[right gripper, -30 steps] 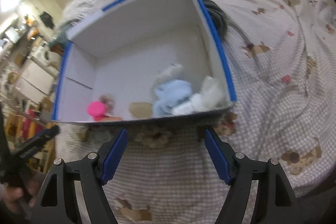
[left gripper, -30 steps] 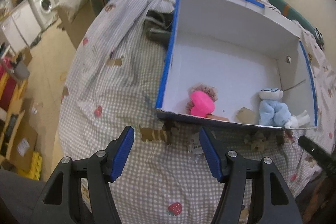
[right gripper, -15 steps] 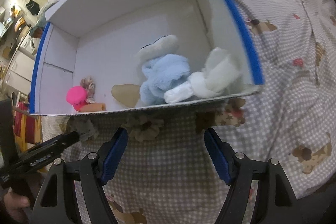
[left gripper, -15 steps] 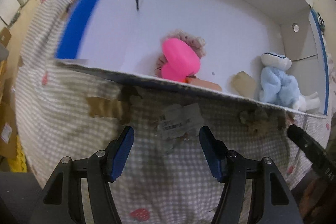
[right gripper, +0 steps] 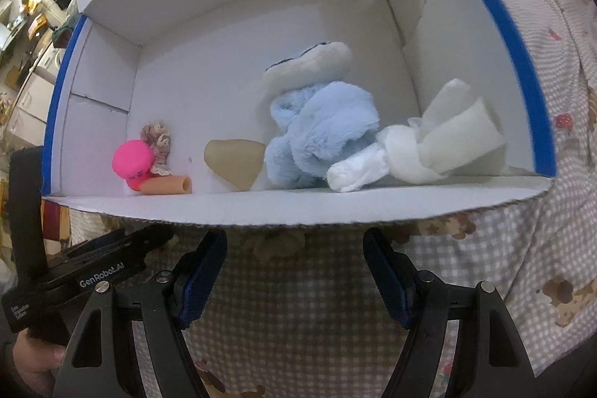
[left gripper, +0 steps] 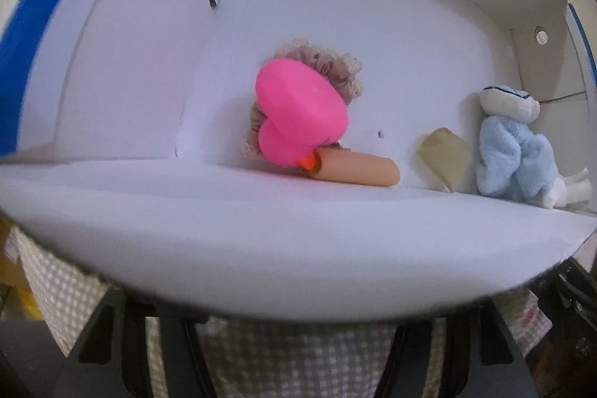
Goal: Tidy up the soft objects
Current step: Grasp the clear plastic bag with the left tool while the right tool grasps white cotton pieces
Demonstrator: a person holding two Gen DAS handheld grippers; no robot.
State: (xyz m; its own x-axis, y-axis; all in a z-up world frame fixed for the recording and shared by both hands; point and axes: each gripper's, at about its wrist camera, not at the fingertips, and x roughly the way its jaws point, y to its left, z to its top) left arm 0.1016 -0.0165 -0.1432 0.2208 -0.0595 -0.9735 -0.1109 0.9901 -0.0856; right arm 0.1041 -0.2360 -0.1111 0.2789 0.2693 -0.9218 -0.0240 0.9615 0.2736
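Checked bedspread (right gripper: pixel 298 316) nearest, right gripper (right gripper: pixel 294 273) above it, jaws apart, empty; left gripper (right gripper: pixel 89 280) tips hidden under box (right gripper: pixel 283 207) wall, cannot tell; beyond wall, blue plush (right gripper: pixel 321 133), white cloth (right gripper: pixel 440 144), pink toy (left gripper: pixel 298 116); lift over rim before reaching

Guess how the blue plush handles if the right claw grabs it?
The blue plush looks fluffy, so it probably squashes and feels light. Its white limb lies limp, so it likely dangles when lifted. It slumps beside the white cloth, which a push may drag along.
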